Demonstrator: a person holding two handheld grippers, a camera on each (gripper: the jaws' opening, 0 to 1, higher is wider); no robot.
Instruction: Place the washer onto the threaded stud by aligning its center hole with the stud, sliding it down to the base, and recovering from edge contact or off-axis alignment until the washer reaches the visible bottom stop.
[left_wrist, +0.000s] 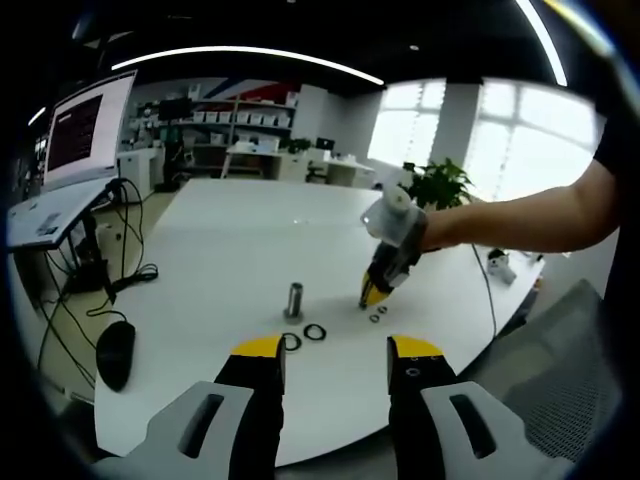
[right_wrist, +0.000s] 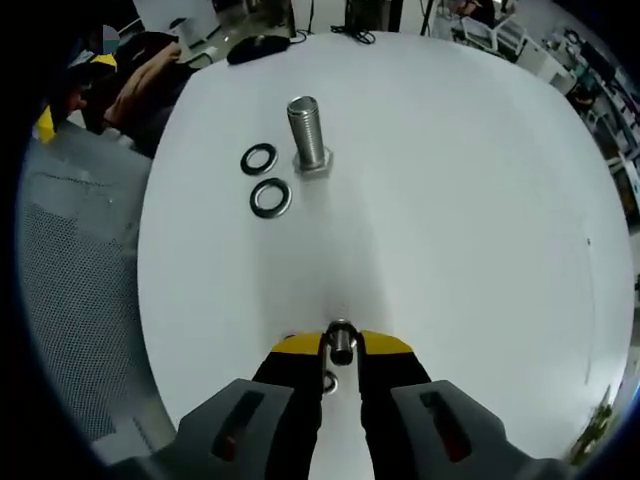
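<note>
A: How many washers do you count?
B: Two dark washers (right_wrist: 259, 158) (right_wrist: 270, 197) lie flat on the white table (right_wrist: 470, 200) just beside the upright threaded stud (right_wrist: 306, 133), not touching it. A third washer (right_wrist: 341, 340) is pinched on edge between the right gripper (right_wrist: 341, 345) fingers, which are narrowed on it. At least one more small ring (left_wrist: 378, 316) lies by that gripper's tip.
A: And the left gripper (left_wrist: 334, 352)?
B: Its fingers stand wide apart, holding nothing, near the table's edge.
A: Any writing?
B: A laptop screen (left_wrist: 88, 128) beyond the far edge shows text too small to read.
A: Other things?
B: A black mouse (left_wrist: 114, 353), cables (left_wrist: 128, 272), a potted plant (left_wrist: 440, 185). Nothing stands between gripper and stud.
</note>
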